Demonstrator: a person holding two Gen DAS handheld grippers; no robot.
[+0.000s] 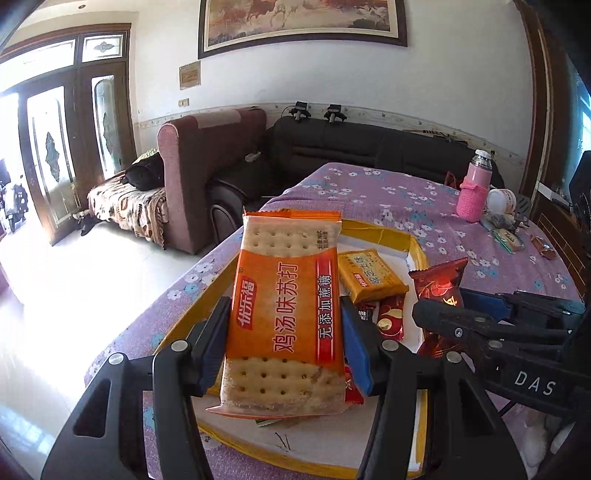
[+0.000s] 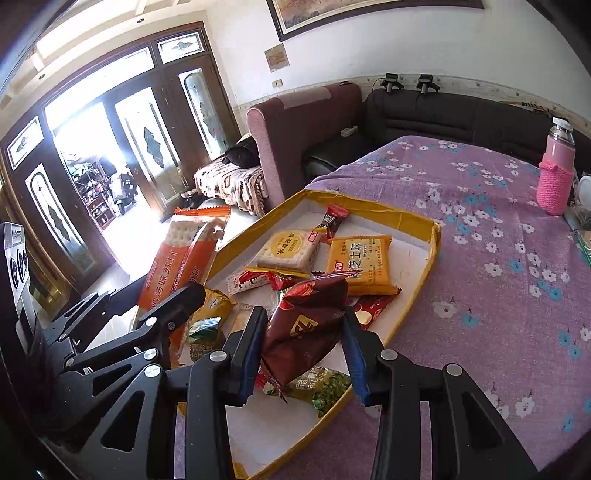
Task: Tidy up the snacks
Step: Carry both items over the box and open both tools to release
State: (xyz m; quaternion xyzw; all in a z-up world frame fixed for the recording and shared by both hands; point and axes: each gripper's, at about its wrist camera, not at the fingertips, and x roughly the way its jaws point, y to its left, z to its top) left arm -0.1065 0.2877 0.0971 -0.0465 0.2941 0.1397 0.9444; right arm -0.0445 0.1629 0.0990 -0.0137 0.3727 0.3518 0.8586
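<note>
Cracker pack (image 1: 284, 314) clamped in left tongs (image 1: 286, 343), red packet (image 2: 306, 325) in right tongs (image 2: 303, 347).

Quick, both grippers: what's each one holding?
Left gripper: shut on the orange cracker pack.
Right gripper: shut on the dark red snack packet.

Home living room; sofas (image 1: 332, 155), glazed wooden doors (image 1: 70, 147), framed painting (image 1: 303, 22), flowered tablecloth (image 1: 388, 199)

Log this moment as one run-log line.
left gripper: holds orange cracker pack | right gripper: holds red snack packet | both above yellow tray
</note>
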